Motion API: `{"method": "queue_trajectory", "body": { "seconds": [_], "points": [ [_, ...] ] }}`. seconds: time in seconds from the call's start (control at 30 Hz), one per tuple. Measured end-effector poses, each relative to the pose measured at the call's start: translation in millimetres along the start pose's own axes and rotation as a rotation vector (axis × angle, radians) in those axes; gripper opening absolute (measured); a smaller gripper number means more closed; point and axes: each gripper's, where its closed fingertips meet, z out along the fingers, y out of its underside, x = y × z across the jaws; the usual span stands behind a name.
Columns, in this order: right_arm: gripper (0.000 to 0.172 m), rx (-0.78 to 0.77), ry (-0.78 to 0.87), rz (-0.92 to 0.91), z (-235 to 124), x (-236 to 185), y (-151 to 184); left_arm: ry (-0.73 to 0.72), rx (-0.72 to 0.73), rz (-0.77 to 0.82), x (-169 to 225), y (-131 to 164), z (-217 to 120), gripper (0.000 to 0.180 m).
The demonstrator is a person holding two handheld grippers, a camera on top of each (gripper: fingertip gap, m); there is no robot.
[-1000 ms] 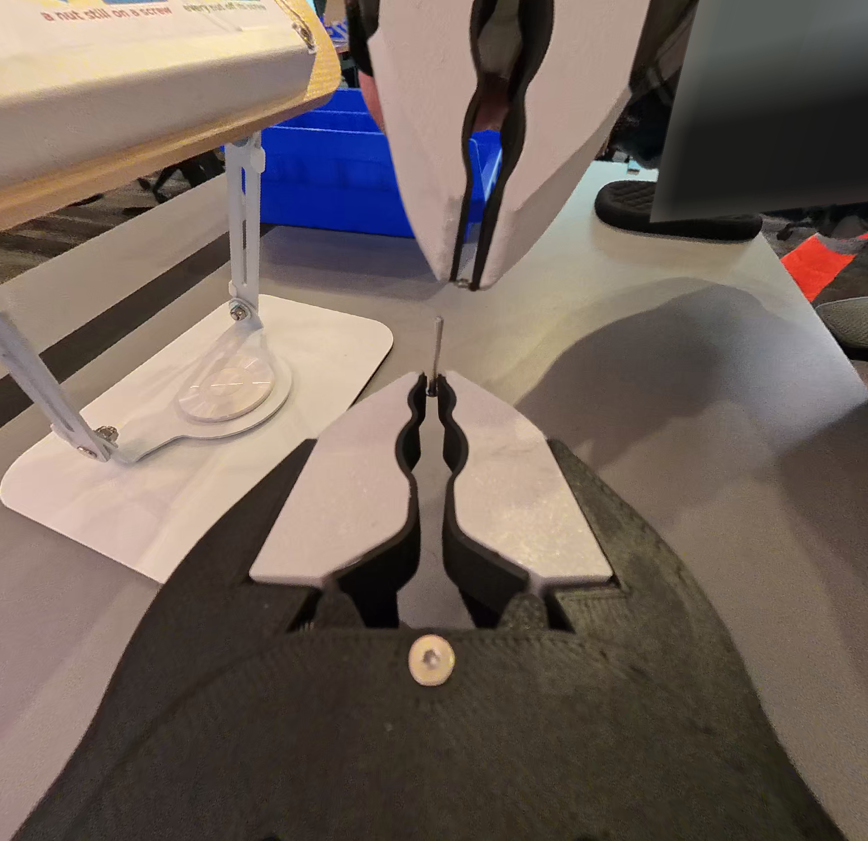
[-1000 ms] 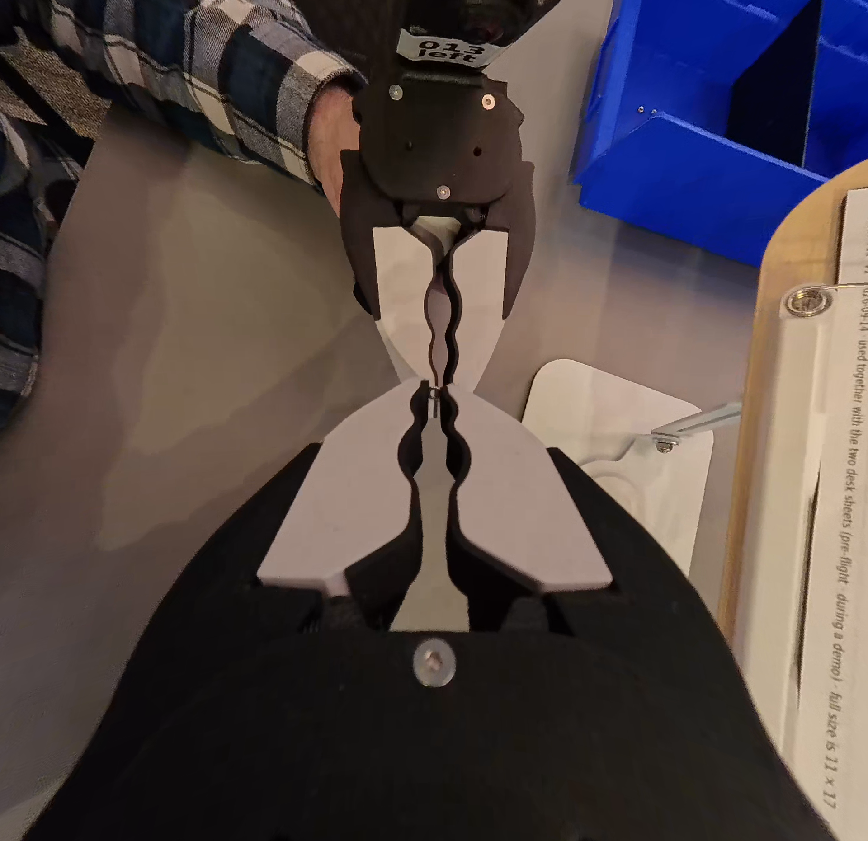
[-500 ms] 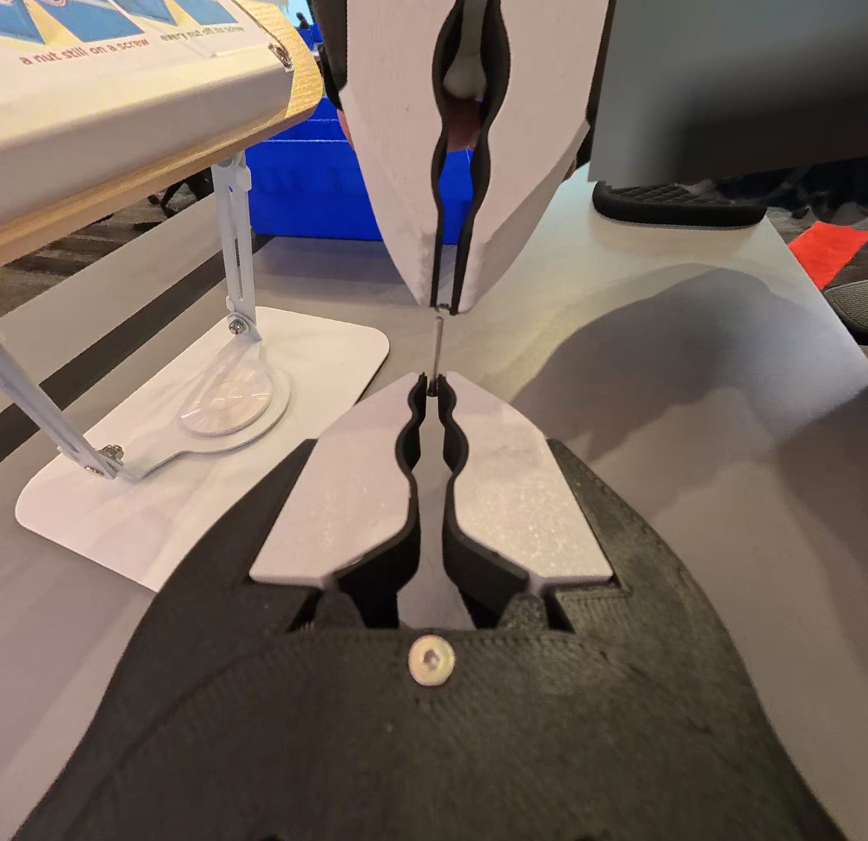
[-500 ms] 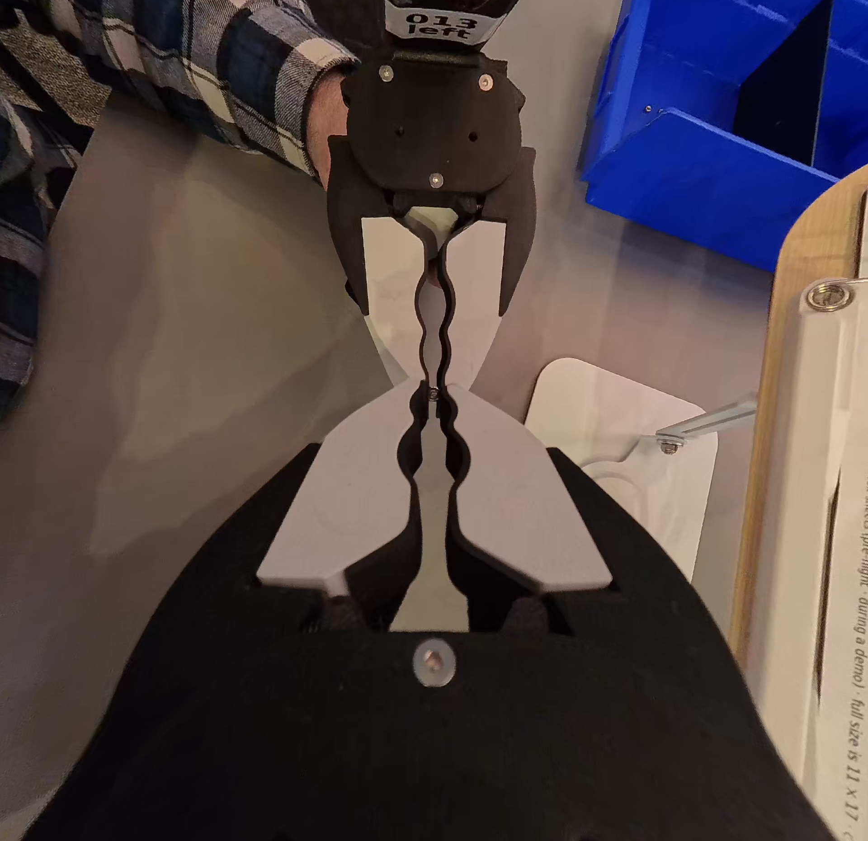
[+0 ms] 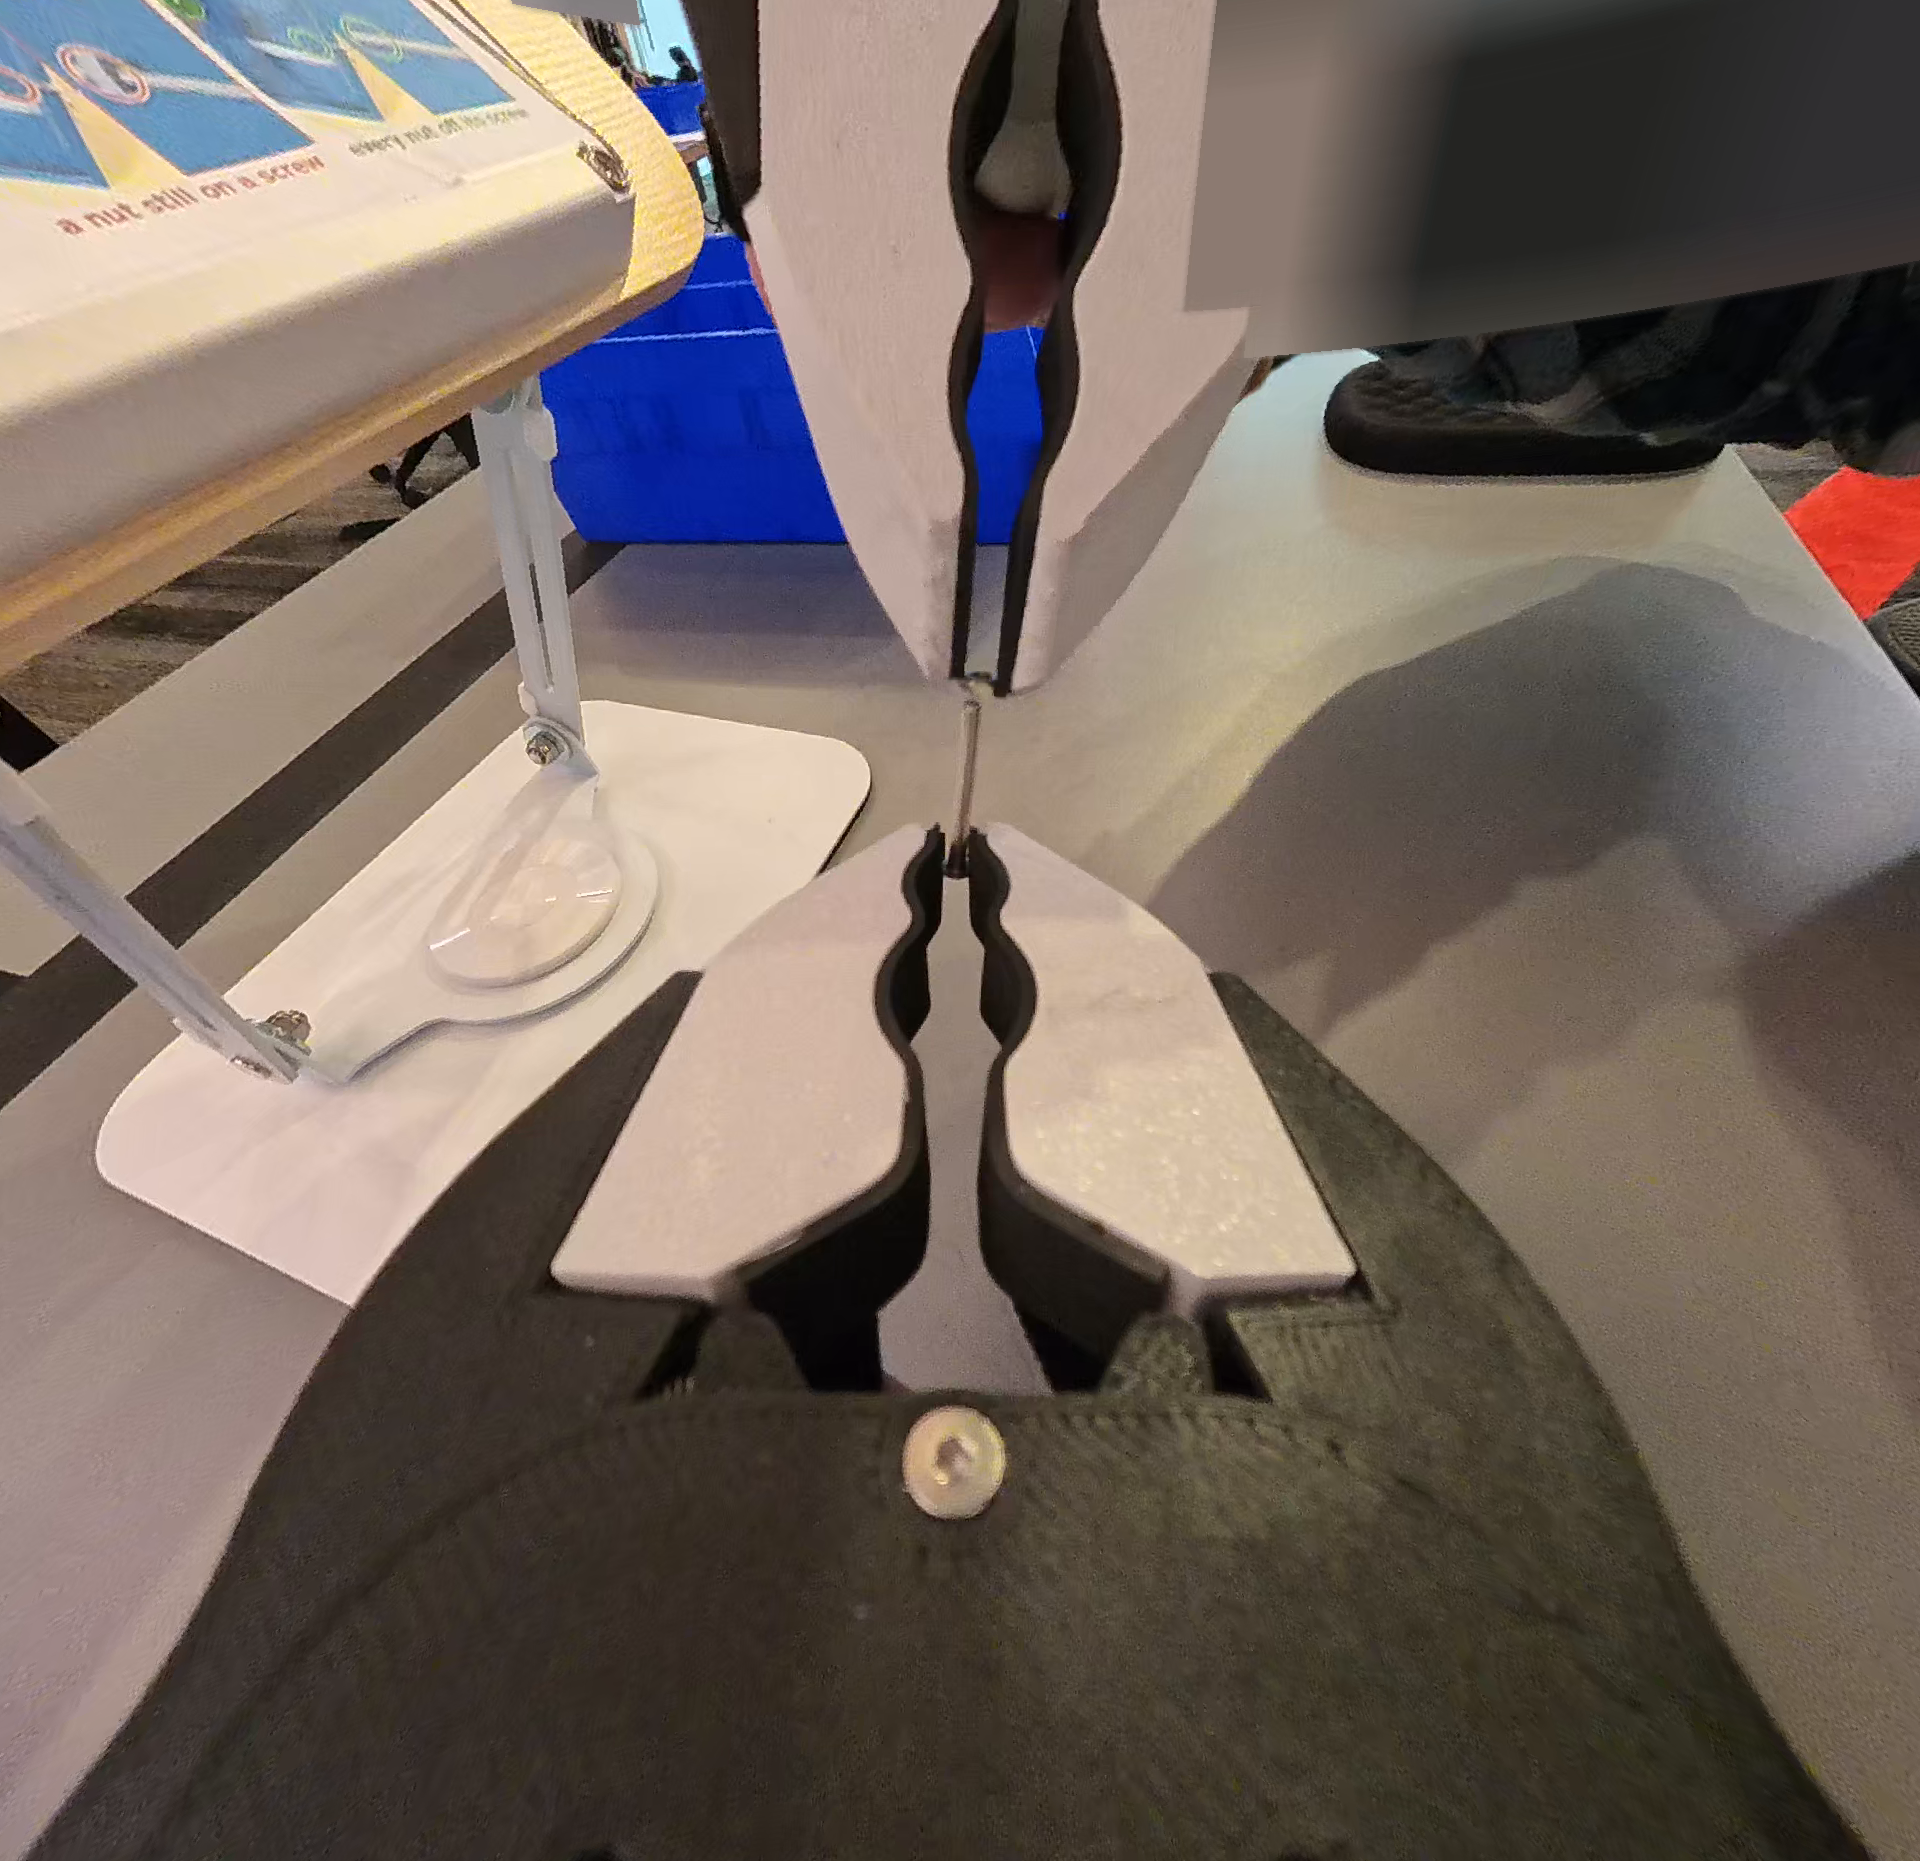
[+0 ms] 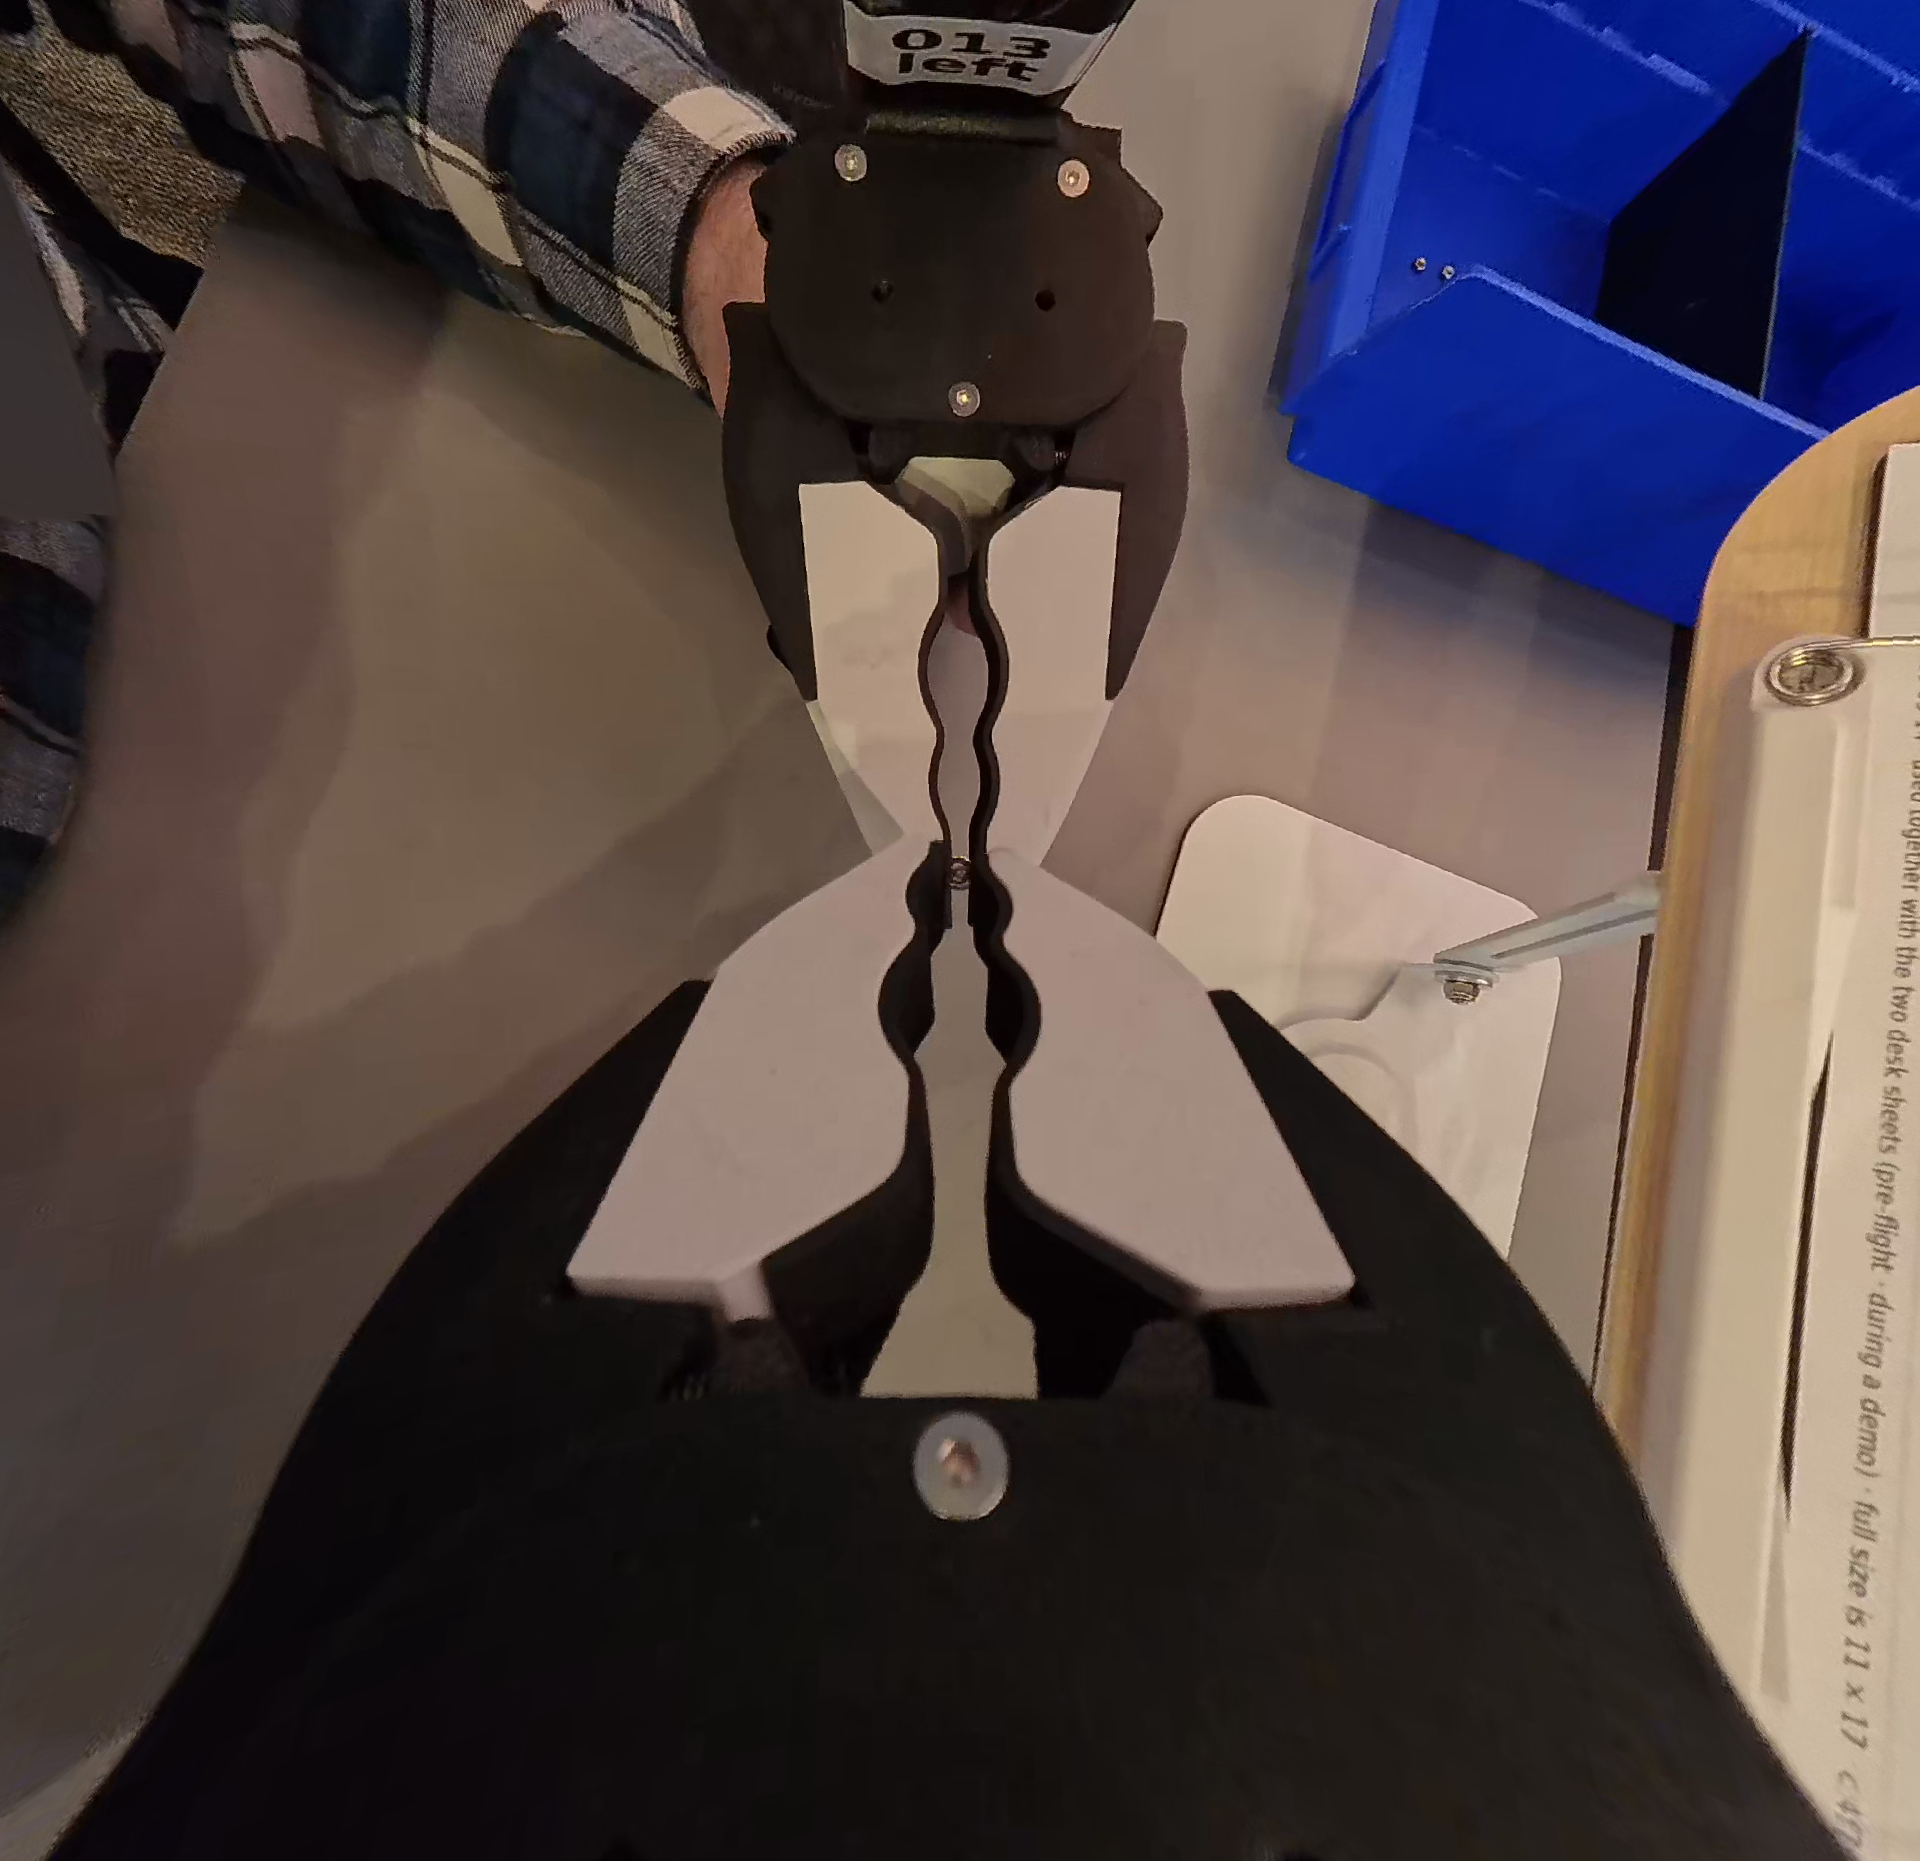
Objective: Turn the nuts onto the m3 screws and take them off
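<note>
My left gripper [image 5: 956,853] is shut on the head end of a thin metal screw [image 5: 966,772], whose shaft sticks out past the fingertips above the grey table [image 5: 1507,980]. My right gripper [image 5: 979,681] comes from the opposite side, tip to tip, and is shut on a small metal nut [image 5: 979,677] right at the screw's free end. In the right wrist view the nut [image 6: 958,873] sits pinched between my right gripper's [image 6: 961,881] pads, with the left gripper [image 6: 961,847] straight ahead.
A tilted wooden board with printed sheets [image 5: 260,201] stands on a white metal stand [image 5: 468,980] at the left. A blue divided bin [image 6: 1558,357] lies behind it. A person's plaid sleeve [image 6: 416,128] holds the left gripper. A black pad [image 5: 1507,429] lies far right. Left and right tips are no more than a few centimetres apart.
The right gripper with the nut has moved closer to the screw's free end; a second ago a clear gap separated them. Both grips stayed shut.
</note>
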Motion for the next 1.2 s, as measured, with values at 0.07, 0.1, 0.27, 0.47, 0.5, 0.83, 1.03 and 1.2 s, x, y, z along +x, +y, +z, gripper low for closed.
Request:
{"method": "queue_trajectory", "body": {
  "seconds": [0.07,0.1,0.27,0.47,0.5,0.83,1.03,1.2],
  "points": [
    [0.005,-0.001,0.003,-0.002,-1.0,-0.4,0.2,-0.002,0.001,0.005,0.5,-0.8,-0.1,0.004],
    [0.005,-0.001,0.004,-0.003,-1.2,-0.8,0.2,-0.004,0.0,0.007,0.4,-0.9,-0.1,0.004],
    [0.005,-0.003,0.013,-0.006,-1.7,-1.4,0.9,-0.003,0.002,0.013,1.6,-1.6,0.3,0.004],
    [0.005,-0.007,0.018,-0.01,-0.9,-2.1,1.5,-0.005,-0.007,0.022,2.4,-0.9,1.2,0.004],
    [0.005,-0.009,0.019,-0.011,-0.6,-2.1,1.8,-0.005,-0.009,0.024,2.5,-0.7,1.4,0.004],
    [0.005,-0.034,0.027,-0.026,0.5,-3.4,5.5,-0.011,-0.022,0.029,2.8,1.0,3.3,0.004],
    [0.005,-0.042,0.032,-0.029,1.2,-3.5,8.3,-0.013,-0.028,0.031,2.5,2.1,4.0,0.004],
    [0.005,-0.039,0.032,-0.026,1.9,-3.8,9.2,-0.013,-0.033,0.031,2.6,3.1,4.6,0.004]
  ]
}}
